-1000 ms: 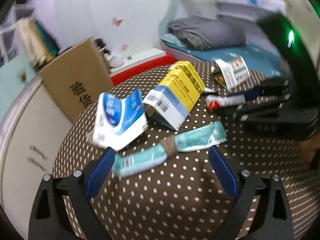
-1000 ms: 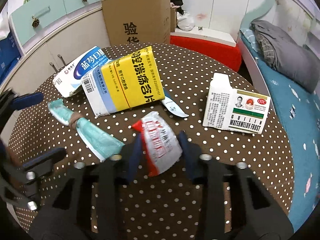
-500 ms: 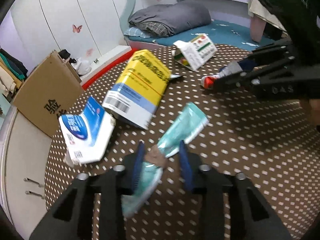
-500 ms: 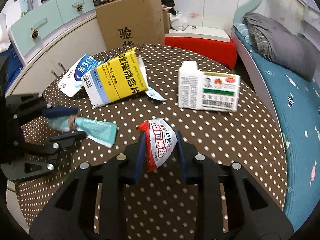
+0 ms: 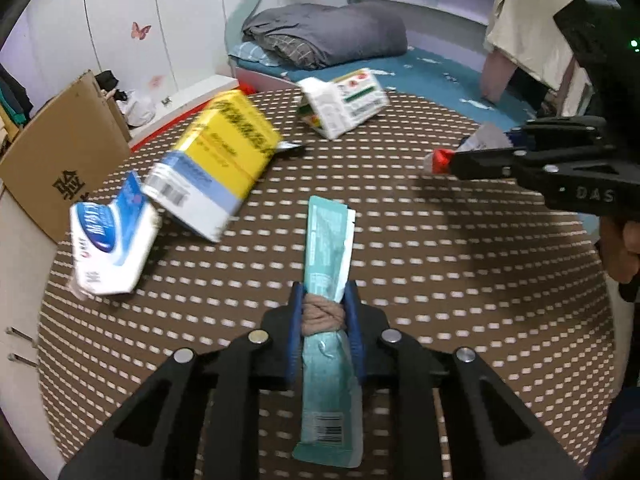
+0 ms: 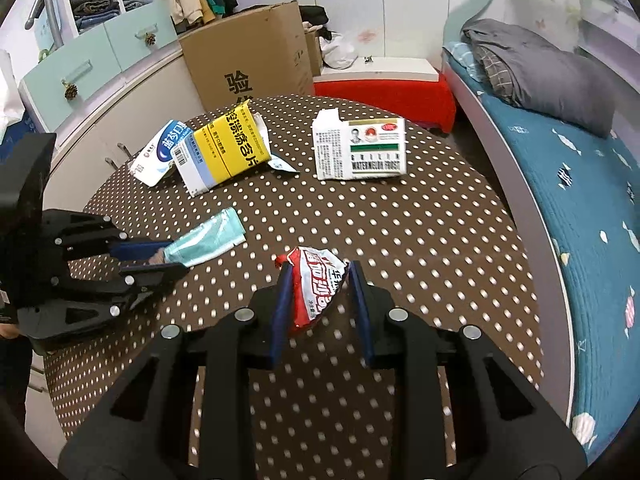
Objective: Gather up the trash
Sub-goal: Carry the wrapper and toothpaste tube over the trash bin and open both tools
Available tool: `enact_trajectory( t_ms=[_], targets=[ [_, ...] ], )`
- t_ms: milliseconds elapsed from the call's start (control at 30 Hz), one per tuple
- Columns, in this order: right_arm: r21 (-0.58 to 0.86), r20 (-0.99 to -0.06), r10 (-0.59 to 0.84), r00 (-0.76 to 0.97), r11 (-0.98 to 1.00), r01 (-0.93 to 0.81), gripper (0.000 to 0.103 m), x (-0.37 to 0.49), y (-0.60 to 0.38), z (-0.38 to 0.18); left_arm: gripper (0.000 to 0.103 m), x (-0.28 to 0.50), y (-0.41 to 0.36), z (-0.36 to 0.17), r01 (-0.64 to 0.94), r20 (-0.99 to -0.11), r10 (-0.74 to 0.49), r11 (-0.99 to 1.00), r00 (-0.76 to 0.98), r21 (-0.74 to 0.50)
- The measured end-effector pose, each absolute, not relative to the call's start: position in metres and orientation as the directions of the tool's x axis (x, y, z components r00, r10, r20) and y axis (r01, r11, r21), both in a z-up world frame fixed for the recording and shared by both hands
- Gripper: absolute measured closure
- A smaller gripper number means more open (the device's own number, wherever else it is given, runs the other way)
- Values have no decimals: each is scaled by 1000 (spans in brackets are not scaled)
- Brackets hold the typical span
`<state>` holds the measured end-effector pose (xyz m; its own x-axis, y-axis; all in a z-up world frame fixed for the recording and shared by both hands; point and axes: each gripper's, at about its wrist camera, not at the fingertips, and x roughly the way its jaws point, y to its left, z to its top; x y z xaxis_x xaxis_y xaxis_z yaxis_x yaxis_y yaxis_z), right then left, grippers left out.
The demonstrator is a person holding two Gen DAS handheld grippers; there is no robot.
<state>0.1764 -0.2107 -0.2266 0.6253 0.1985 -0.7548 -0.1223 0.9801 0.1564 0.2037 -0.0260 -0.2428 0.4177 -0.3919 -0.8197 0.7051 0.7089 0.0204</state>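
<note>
The left tongs (image 5: 324, 320) have just been closing and now pinch the teal pouch (image 5: 326, 248) at its banded waist, the pouch's long axis running straight out ahead between the blue pads. The right tongs (image 6: 318, 300) are narrow on the red-and-white wrapper (image 6: 316, 280), which sits crumpled between the pads. Both pieces look raised just off the dotted desk (image 6: 400, 240). Three boxes lie beyond on the desk: blue box (image 6: 160, 152) and yellow box (image 6: 228, 144) toward the left tongs' side, white box (image 6: 360, 148) ahead of the right. The likely bin, the carton (image 6: 248, 52), stands past the desk's far edge, nearer the left hand.
</note>
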Motion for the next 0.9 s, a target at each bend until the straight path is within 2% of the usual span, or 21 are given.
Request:
enact_trajectory(
  t_ms=[400,700,800,900],
  targets=[
    [171,-771,208,601,978,-120,78,146,-218,-244,83,165,-24,-238,547,-784,-416,829,461,-118],
    [79,-788,165,593,983,-168,78,141,-209,-246,83,164,-37,-238,501,-791,-375,860,483,-102],
    [105,-775,179,606,982,-157,83,138,-213,-244,83,164,-38,-234,484,-782,-380,867,493,-116],
    [161,-750,216,625,976,-143,84,135,-225,-239,83,163,-40,-227,477,-768,-388,870,510,-123]
  ],
)
